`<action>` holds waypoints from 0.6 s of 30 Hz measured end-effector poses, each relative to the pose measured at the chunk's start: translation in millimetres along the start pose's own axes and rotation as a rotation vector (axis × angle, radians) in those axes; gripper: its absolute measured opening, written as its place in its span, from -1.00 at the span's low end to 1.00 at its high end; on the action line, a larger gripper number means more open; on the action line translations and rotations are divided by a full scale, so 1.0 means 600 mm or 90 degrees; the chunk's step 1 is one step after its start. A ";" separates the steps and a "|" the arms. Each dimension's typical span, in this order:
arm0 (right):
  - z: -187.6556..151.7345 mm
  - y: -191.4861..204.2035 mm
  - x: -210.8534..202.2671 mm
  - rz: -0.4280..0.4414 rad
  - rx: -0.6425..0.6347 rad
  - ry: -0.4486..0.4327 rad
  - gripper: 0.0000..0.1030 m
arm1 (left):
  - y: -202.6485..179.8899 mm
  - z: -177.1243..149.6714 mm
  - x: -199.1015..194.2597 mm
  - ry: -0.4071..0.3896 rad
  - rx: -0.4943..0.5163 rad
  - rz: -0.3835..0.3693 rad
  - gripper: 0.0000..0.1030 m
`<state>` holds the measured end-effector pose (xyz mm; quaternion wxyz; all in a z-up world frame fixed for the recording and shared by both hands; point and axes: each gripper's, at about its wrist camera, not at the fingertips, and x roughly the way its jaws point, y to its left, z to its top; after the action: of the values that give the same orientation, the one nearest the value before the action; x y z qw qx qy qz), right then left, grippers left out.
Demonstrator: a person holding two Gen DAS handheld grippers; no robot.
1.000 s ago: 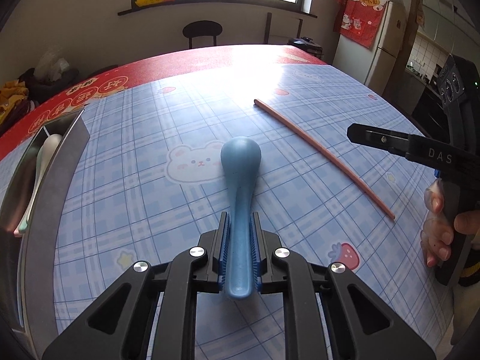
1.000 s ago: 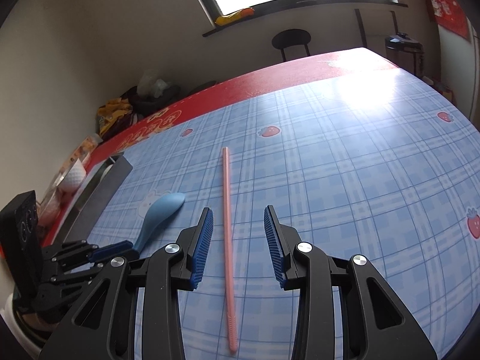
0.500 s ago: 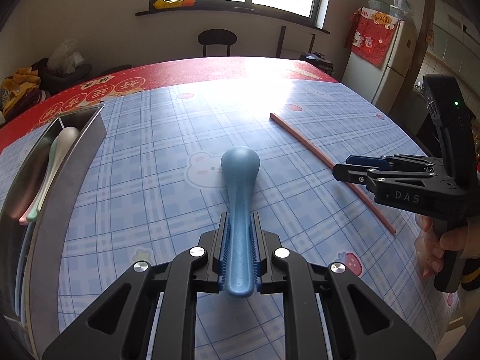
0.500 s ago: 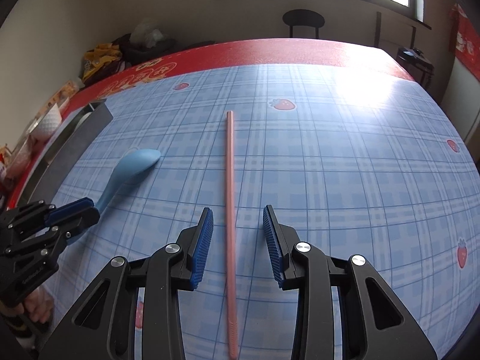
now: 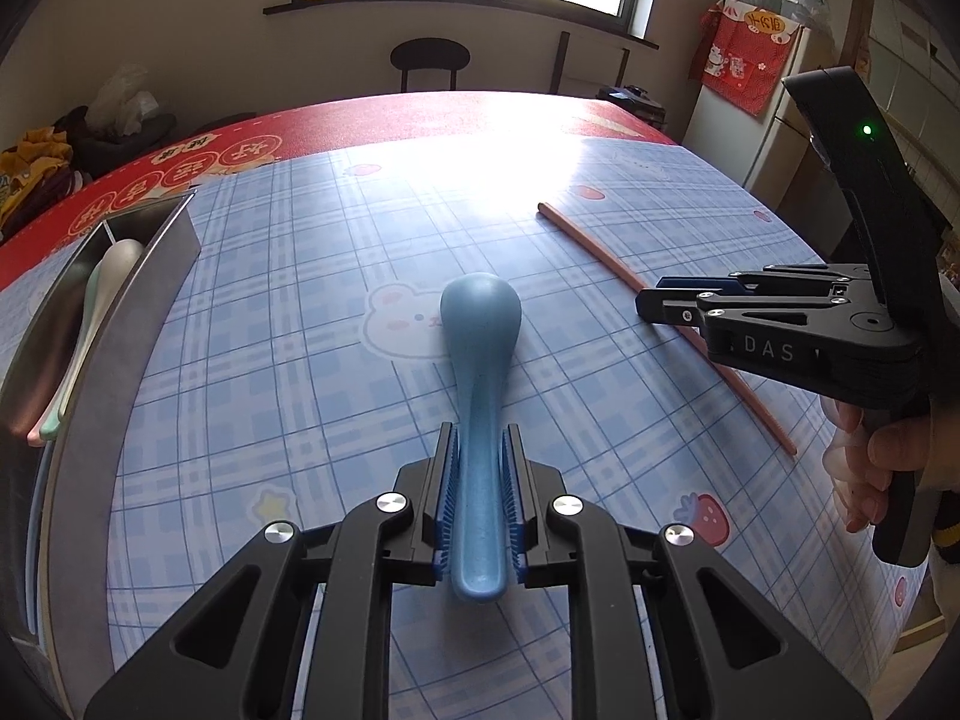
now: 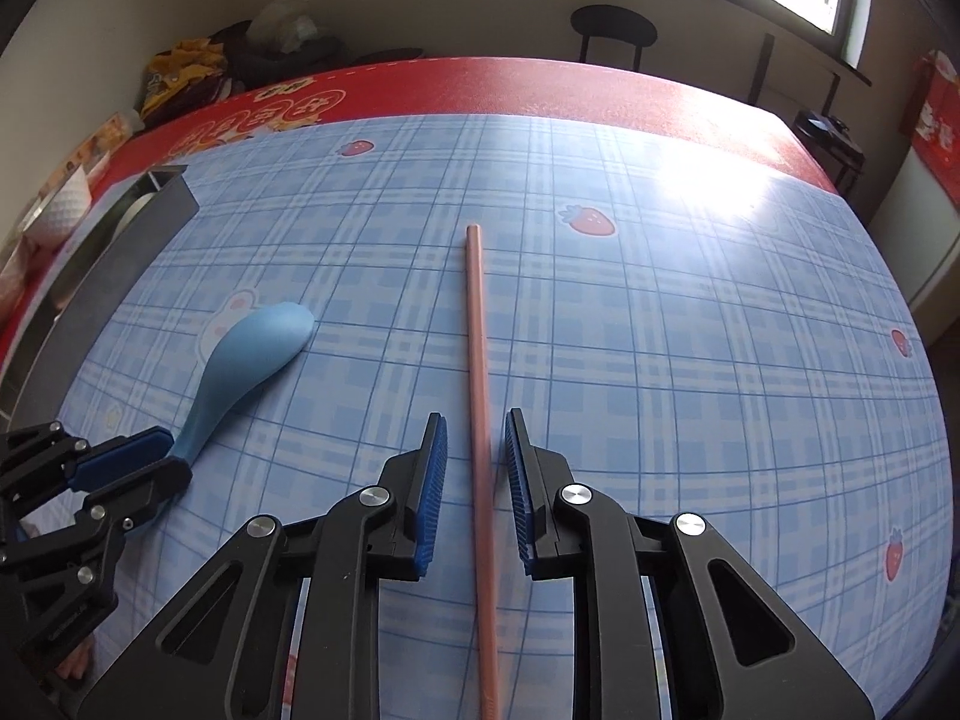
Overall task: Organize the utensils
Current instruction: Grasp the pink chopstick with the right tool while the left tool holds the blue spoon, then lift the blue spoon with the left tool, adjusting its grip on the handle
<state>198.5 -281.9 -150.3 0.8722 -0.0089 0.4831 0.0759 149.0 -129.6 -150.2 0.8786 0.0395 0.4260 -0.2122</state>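
A blue spoon [image 5: 480, 324] lies bowl-down on the blue checked tablecloth, and my left gripper [image 5: 480, 438] is shut on its handle. The right wrist view shows the same spoon [image 6: 258, 348] and left gripper [image 6: 138, 456] at the lower left. A long pink chopstick [image 6: 477, 312] lies on the cloth and runs straight between the fingers of my right gripper [image 6: 476, 420]. Those jaws are closing, and a thin gap still shows on each side of the stick. In the left wrist view the right gripper [image 5: 654, 300] hovers over the chopstick [image 5: 600, 252].
A metal tray [image 5: 138, 288] stands at the table's left edge with pale spoons [image 5: 102, 276] in it. A paper cup [image 6: 60, 210] sits beyond the tray. A black chair [image 5: 429, 57] and a fridge [image 5: 756, 114] stand past the far red border.
The right gripper moved in over the chopstick and its jaws narrowed around it. The left gripper kept still with the blue spoon.
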 end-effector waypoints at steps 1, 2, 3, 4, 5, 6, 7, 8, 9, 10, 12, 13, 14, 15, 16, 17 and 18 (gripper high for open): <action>-0.001 0.002 0.000 0.000 0.003 -0.003 -0.77 | 0.000 0.001 0.001 0.000 -0.003 -0.004 -0.70; -0.002 0.003 -0.001 0.000 0.007 -0.009 -0.81 | 0.003 0.001 0.002 0.000 -0.008 -0.010 -0.69; -0.005 0.003 -0.001 0.001 0.012 -0.015 -0.83 | 0.006 0.001 0.001 -0.001 -0.013 -0.016 -0.69; -0.007 0.001 -0.003 0.005 0.020 -0.020 -0.86 | 0.010 0.002 0.002 -0.001 -0.019 -0.022 -0.69; -0.009 -0.001 -0.004 0.008 0.031 -0.023 -0.87 | 0.013 0.003 0.002 -0.001 -0.023 -0.027 -0.69; -0.011 -0.003 -0.005 0.010 0.040 -0.026 -0.88 | 0.015 0.002 0.003 -0.001 -0.027 -0.031 -0.69; -0.014 -0.004 -0.006 0.012 0.049 -0.028 -0.88 | 0.017 0.003 0.003 -0.001 -0.029 -0.034 -0.69; -0.017 -0.006 -0.008 0.014 0.056 -0.030 -0.88 | 0.017 0.004 0.003 -0.001 -0.030 -0.035 -0.69; -0.021 -0.009 -0.011 0.015 0.066 -0.033 -0.88 | 0.017 0.003 0.003 -0.001 -0.030 -0.035 -0.69; -0.025 -0.013 -0.014 0.018 0.078 -0.036 -0.88 | 0.016 0.004 0.003 -0.001 -0.029 -0.034 -0.69; -0.034 -0.022 -0.024 0.028 0.101 -0.053 -0.88 | 0.017 0.004 0.004 -0.001 -0.028 -0.037 -0.65; -0.038 -0.025 -0.030 0.033 0.111 -0.064 -0.88 | 0.018 0.003 0.004 -0.001 -0.028 -0.042 -0.60; -0.042 -0.028 -0.036 0.041 0.123 -0.074 -0.88 | 0.020 0.002 0.004 -0.001 -0.028 -0.046 -0.58; -0.046 -0.031 -0.041 0.049 0.135 -0.082 -0.88 | 0.020 0.002 0.004 -0.001 -0.027 -0.046 -0.58; -0.050 -0.032 -0.044 0.056 0.145 -0.089 -0.88 | 0.019 0.002 0.005 -0.001 -0.026 -0.044 -0.58; -0.054 -0.034 -0.048 0.055 0.153 -0.095 -0.88 | 0.019 0.003 0.005 -0.001 -0.025 -0.043 -0.58; -0.058 -0.035 -0.050 0.054 0.161 -0.101 -0.88 | 0.018 0.002 0.006 -0.001 -0.023 -0.041 -0.58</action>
<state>156.3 -309.6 -144.6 0.8977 0.1274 0.4187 0.0517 156.3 -121.4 -153.1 0.8722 0.0101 0.4302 -0.2325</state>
